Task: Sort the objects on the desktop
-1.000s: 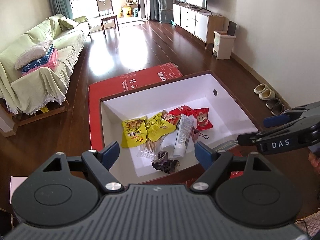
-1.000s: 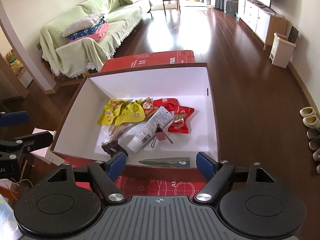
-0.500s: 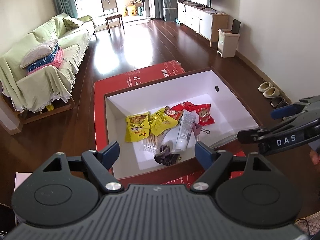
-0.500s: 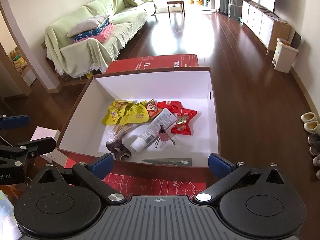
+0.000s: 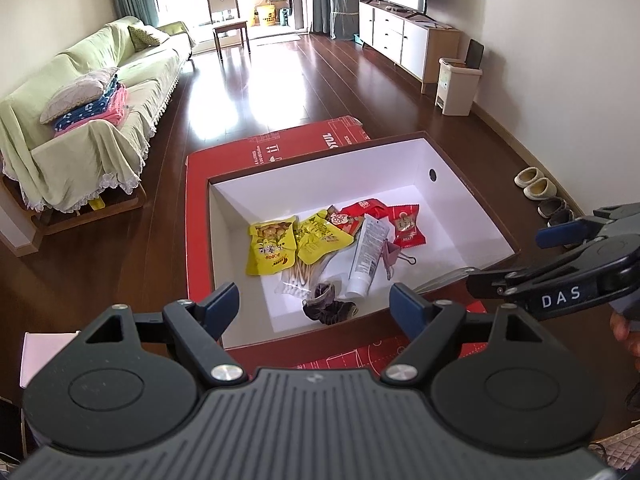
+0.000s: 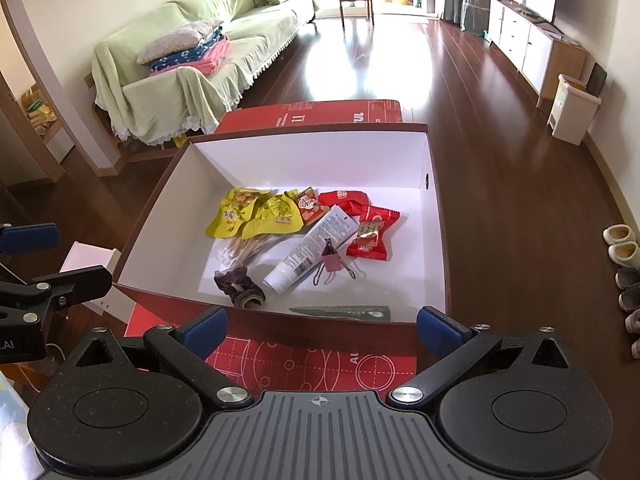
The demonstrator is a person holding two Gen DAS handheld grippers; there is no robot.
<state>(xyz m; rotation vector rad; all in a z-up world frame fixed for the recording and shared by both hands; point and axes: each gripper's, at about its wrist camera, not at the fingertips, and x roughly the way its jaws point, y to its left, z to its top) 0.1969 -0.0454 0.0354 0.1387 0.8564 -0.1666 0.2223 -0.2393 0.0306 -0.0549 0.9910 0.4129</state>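
Both tongs held above the box's near edge, nothing in either.

Left tongs and right tongs stand spread and empty, seemingly ready to pick. The white box on the red mat holds snack packets at 11 o'clock, tube centre, binder clip beside it.

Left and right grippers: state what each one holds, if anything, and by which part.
Nothing is held. The left gripper and right gripper are both open and empty, above the near edge of the white box.
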